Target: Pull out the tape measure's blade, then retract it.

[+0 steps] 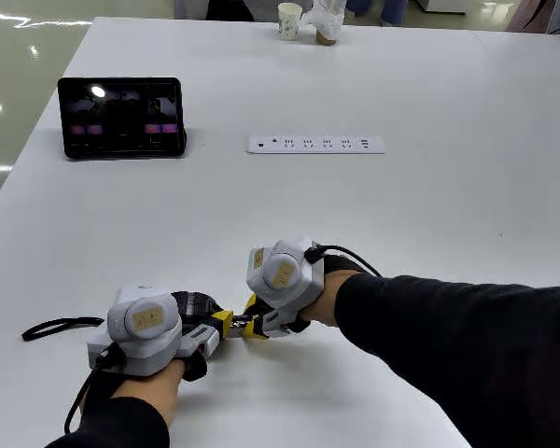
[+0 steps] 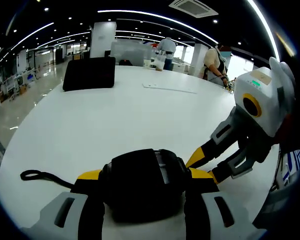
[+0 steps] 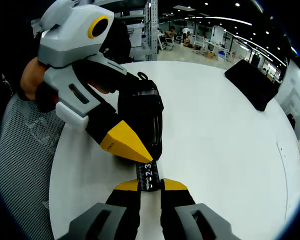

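Left gripper (image 1: pixel 221 323) and right gripper (image 1: pixel 253 327) alike: pale grey rounded shells, tan square label on top, black jaws with yellow tips, grey slotted brackets behind them; black cable (image 1: pixel 347 254) off the right one; black sleeves (image 1: pixel 467 341) on both arms.

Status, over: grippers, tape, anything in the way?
Left gripper shut on case. Right gripper shut on blade, short length out. Tablet, power strip far off.

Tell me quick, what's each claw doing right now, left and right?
Left claw: closed on the tape measure, gripping its black case.
Right claw: closed on the blade, a short length showing.
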{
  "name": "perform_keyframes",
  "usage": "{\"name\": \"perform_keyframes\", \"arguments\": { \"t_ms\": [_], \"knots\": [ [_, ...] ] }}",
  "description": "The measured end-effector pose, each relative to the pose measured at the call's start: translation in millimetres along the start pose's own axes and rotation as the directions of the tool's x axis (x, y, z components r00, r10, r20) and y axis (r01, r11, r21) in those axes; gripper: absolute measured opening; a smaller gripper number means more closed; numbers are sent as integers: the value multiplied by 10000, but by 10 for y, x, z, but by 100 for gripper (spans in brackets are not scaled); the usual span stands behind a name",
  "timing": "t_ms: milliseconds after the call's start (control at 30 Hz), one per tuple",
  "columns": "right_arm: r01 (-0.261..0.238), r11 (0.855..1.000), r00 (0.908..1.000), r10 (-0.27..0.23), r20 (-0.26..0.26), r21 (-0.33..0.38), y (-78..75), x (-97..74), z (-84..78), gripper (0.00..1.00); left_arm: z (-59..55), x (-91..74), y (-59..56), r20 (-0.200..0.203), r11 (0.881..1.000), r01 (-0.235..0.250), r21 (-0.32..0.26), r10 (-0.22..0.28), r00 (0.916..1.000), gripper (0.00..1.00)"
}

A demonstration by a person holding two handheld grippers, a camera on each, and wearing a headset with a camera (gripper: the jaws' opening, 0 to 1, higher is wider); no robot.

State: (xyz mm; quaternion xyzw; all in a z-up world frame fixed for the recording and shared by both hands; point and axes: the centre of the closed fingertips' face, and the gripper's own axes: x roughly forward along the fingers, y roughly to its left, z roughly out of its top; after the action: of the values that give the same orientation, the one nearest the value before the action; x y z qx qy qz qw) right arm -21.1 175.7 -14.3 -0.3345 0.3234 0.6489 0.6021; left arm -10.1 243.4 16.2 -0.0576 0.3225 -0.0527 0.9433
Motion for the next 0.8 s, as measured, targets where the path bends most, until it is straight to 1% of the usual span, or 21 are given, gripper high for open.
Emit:
{"name": "perform_keyframes", "arguments": {
  "t_ms": [167,400,633,800],
  "knots": [
    [-36,10000,10000,36,40,-65,1,21,28,12,-1,1,1,-13,10000,-2,-15,2,10000,59],
    [-68,10000,9999,68,147,51,6,45,61,12,-2,4,1,-19,10000,11,-58,-11,10000,59],
    [-161,9993,9994,151,312,336,9,77,100,12,2,3,5,-28,9999,40,-126,-40,10000,59],
    [-202,9993,9991,189,385,322,15,90,120,12,6,4,10,-33,9998,75,-186,-76,10000,60]
  ]
}}
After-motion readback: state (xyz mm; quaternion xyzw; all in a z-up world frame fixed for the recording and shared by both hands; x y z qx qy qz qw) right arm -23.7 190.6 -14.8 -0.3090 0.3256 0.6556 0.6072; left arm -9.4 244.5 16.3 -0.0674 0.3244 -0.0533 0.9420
